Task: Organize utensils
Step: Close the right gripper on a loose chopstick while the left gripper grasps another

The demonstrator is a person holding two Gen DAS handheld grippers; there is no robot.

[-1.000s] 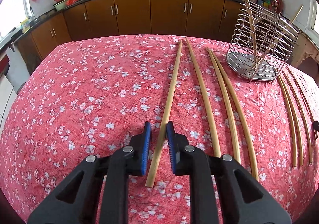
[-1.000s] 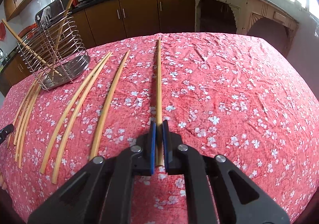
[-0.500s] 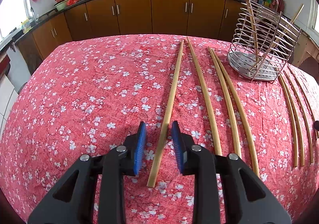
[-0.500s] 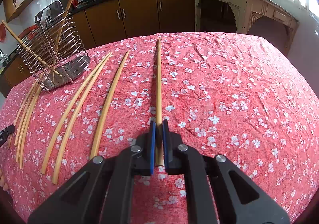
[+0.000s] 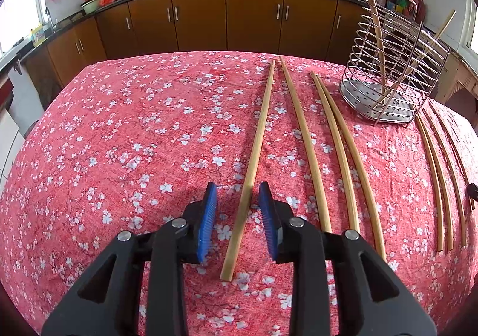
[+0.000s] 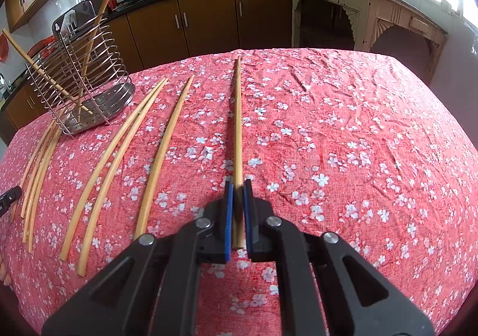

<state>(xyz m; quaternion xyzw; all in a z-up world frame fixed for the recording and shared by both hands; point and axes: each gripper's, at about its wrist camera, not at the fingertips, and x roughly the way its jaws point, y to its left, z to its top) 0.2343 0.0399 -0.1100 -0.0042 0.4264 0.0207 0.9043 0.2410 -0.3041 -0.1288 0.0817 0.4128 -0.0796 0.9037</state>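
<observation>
Several long wooden chopsticks lie on the red floral tablecloth [image 5: 119,142]. My left gripper [image 5: 238,191] is open, its blue pads on either side of the leftmost chopstick [image 5: 257,150] without touching it. My right gripper [image 6: 238,186] is shut on the rightmost chopstick [image 6: 238,127] near its close end; the stick still rests on the cloth. A wire utensil holder [image 5: 391,79] stands at the back right in the left wrist view and at the back left in the right wrist view [image 6: 77,82], with two chopsticks leaning in it.
More chopsticks lie between gripper and holder [image 5: 337,139], and a thin group sits beyond the holder [image 5: 439,162] [image 6: 38,156]. Brown kitchen cabinets [image 5: 254,19] run behind the table. The table edge drops off close behind the holder.
My left gripper has opened wider and drawn back a little along its chopstick. My right gripper has stayed shut on its chopstick without moving.
</observation>
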